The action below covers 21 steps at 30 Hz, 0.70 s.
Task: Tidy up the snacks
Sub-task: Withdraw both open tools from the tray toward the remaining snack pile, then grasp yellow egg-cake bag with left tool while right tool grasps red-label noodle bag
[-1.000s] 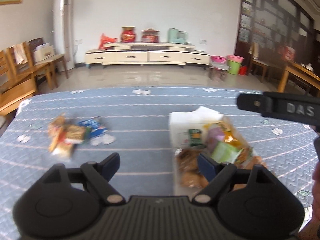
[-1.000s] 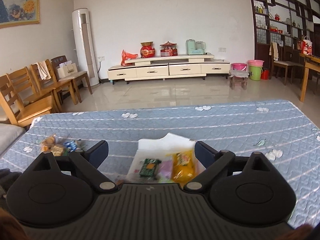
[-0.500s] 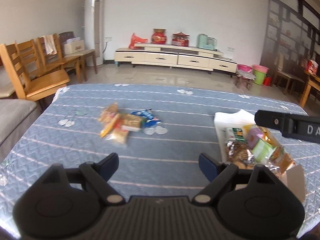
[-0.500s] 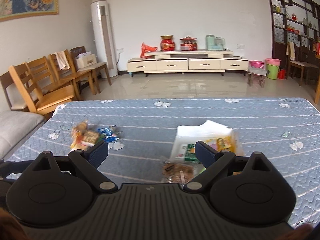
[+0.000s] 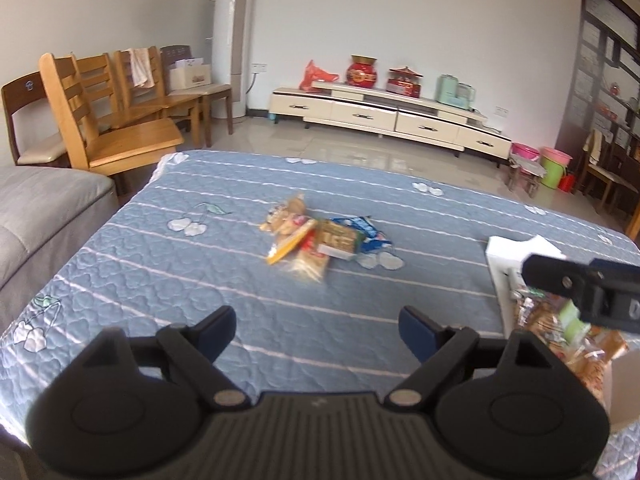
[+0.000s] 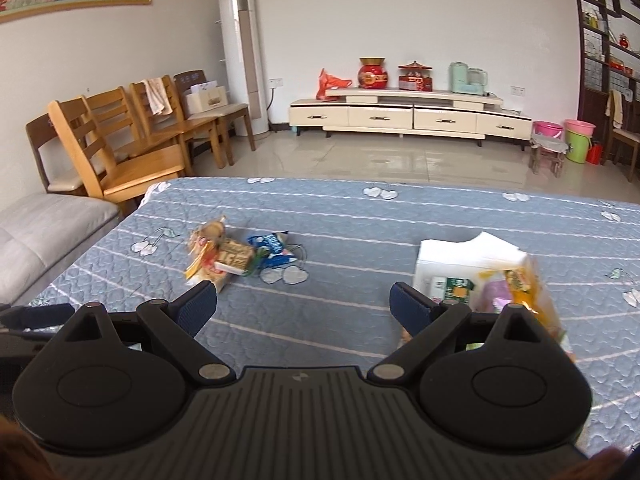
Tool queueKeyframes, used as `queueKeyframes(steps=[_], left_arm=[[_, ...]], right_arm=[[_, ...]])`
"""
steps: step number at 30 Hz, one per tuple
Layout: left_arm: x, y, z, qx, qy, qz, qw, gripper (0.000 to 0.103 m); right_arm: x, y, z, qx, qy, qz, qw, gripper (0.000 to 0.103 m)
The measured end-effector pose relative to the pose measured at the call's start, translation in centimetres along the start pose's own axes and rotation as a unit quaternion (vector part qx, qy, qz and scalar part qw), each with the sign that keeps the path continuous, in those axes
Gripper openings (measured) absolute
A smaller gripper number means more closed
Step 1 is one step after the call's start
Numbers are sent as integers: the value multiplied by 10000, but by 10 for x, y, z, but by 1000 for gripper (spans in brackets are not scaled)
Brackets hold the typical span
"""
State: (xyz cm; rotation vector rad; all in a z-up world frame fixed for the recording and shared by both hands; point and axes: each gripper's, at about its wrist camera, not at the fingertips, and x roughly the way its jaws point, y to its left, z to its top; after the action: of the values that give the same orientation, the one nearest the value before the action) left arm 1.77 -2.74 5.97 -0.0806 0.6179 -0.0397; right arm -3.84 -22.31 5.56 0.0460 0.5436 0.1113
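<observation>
Swung left since a second ago, left gripper (image 5: 316, 326) and right gripper (image 6: 304, 302) both spread and empty, now facing loose snack packets (image 5: 320, 240) mid-quilt (image 5: 160, 280); white box (image 6: 460, 256) at right part-filled, that pile still to transfer.

A loose heap of crinkly snack packets (image 5: 316, 240) (image 6: 236, 254) lies well apart from a white open box (image 6: 468, 258) (image 5: 516, 246) holding more packets

Blue quilted cover (image 5: 224, 280), wooden chairs (image 6: 120, 148) at left, grey sofa (image 5: 36, 216), white tower air conditioner (image 6: 244, 56), cream TV cabinet (image 6: 412, 118), pink and green buckets (image 6: 568, 138)
</observation>
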Motion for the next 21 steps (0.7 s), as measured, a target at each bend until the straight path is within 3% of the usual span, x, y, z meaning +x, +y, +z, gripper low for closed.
queueKeyframes(steps=[11,16,21], left_arm=[[72,38,51,-339,31,472,9983,100],[140,45,83,-465,369,485,9971,100],[211,47,95,-663,1013,519,9913,100]], right_arm=[[28,8,-8,-16,141,200,9997,103],[41,8,-12,-78,197,326,9992,103],[55,6,-14,-76,252,386,9989,103]])
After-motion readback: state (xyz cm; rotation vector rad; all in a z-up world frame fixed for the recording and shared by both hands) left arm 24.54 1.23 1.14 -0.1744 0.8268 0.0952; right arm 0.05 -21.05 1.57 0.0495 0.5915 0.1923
